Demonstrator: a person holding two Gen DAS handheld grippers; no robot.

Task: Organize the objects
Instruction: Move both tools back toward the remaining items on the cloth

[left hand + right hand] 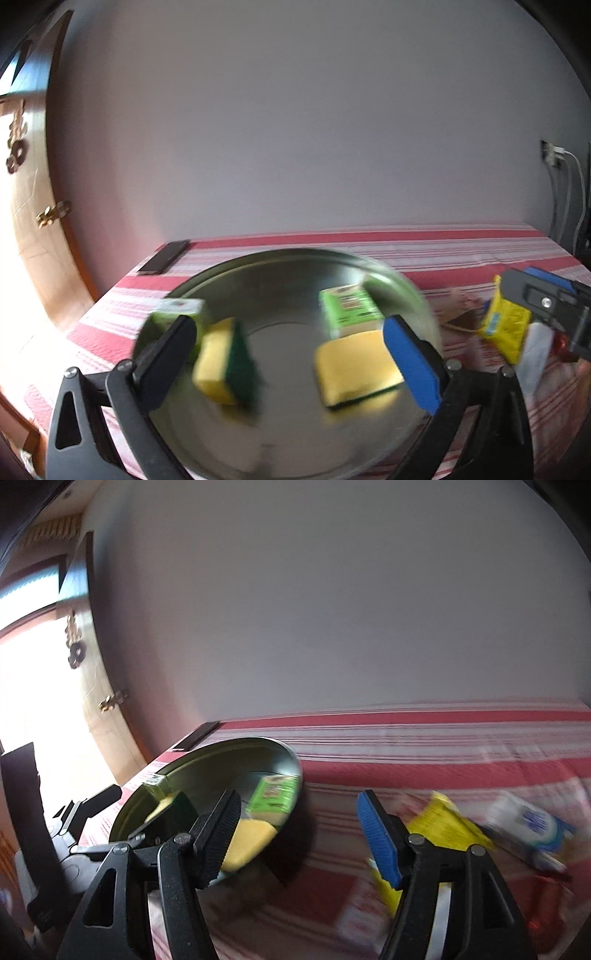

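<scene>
hovered over steel bowl (280, 280), left gripper (299, 354) spread wide, nothing clasped. bowl held two sponges (354, 369), green carton (347, 310). right gripper (299, 834) likewise released, empty. yellow packet (447, 823) lay right of bowl, just ahead of right gripper, long axis slanting away rightward; right hand nearer, likely next pick. white pack (532, 827) crowded packet's far side; striped tablecloth (406, 738) behind bowl gave room.

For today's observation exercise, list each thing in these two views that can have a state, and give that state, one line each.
Left gripper: open, empty, over the bowl.
Right gripper: open, empty, above the tablecloth.
Metal bowl: upright, holding four items.
Two sponges: lying loose in the bowl.
Green box: inside the bowl, tilted.
Second green box: at the bowl's left rim.
Yellow packet: outside the bowl, on the cloth.
Phone: flat, screen dark.
</scene>
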